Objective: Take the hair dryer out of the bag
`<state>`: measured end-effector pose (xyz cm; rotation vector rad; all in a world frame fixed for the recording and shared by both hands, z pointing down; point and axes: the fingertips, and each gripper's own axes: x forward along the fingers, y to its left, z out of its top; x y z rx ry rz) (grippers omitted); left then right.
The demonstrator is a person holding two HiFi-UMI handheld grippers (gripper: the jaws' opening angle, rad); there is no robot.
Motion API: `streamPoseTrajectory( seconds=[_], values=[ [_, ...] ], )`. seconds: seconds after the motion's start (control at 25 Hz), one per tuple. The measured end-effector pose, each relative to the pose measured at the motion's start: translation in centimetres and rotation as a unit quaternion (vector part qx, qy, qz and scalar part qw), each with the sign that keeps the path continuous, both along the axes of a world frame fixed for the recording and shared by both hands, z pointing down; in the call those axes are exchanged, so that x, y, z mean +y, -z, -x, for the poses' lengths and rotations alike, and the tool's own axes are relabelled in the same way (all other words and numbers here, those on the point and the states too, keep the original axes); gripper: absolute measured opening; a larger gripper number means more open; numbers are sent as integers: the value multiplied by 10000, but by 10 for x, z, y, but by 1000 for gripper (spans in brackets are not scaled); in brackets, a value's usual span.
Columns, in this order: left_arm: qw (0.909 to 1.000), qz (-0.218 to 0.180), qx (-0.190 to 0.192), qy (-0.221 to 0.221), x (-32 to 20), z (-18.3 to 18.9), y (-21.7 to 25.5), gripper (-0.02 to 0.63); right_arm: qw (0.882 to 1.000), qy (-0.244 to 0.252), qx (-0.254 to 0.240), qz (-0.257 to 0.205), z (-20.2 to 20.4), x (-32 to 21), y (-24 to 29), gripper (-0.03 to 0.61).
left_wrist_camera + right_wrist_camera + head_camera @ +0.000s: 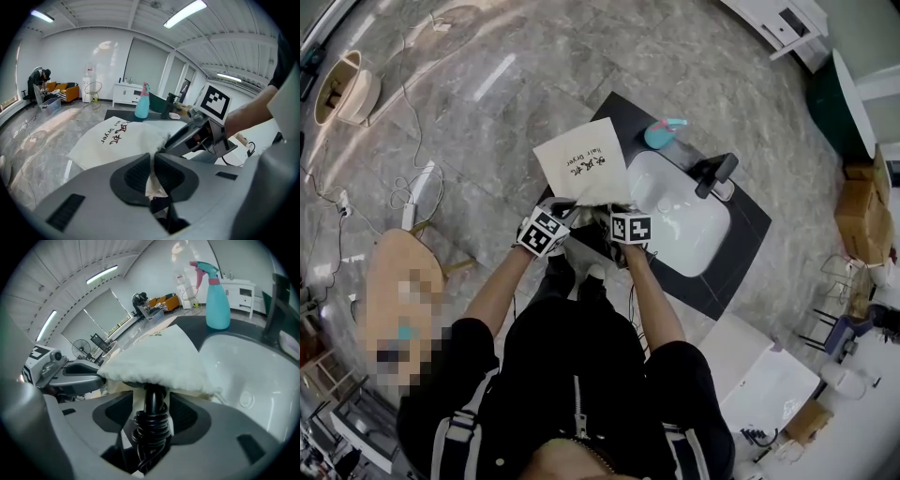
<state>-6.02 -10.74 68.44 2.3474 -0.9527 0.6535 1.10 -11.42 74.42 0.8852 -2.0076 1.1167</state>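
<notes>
A white bag (581, 161) printed "hair dryer" lies on the dark counter (748, 246), left of the sink. My left gripper (566, 210) is shut on the bag's near edge; in the left gripper view a fold of white fabric (152, 180) is pinched between the pads. My right gripper (613, 212) is open at the bag's mouth. In the right gripper view the hair dryer's black handle (151, 401), with its coiled black cord (149, 432), sticks out from under the bag (159, 357) and stands between the pads. The rest of the dryer is hidden inside.
A white sink basin (689, 225) with a black faucet (715, 173) sits right of the bag. A blue spray bottle (659, 133) stands behind it. A wooden stool (398, 281) is on the floor at the left, cardboard boxes (855, 211) at the right.
</notes>
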Motion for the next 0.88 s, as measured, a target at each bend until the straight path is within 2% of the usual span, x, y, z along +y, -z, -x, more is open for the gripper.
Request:
streamPoseTrajectory(
  seconds=[0.24, 0.56, 0.76, 0.88],
  values=[
    [10000, 20, 84, 46, -2, 0, -1, 44, 9992, 14, 71, 383, 5, -2, -18, 270],
    [9999, 75, 142, 23, -1, 0, -1, 44, 9973, 242, 443, 530, 13, -5, -31, 268],
    [9998, 92, 177, 1, -3, 2, -2, 44, 9956, 308, 731, 502, 12, -8, -35, 220],
    [9998, 96, 193, -12, -4, 2, -2, 44, 9936, 390, 922, 530, 11, -7, -36, 213]
  ],
)
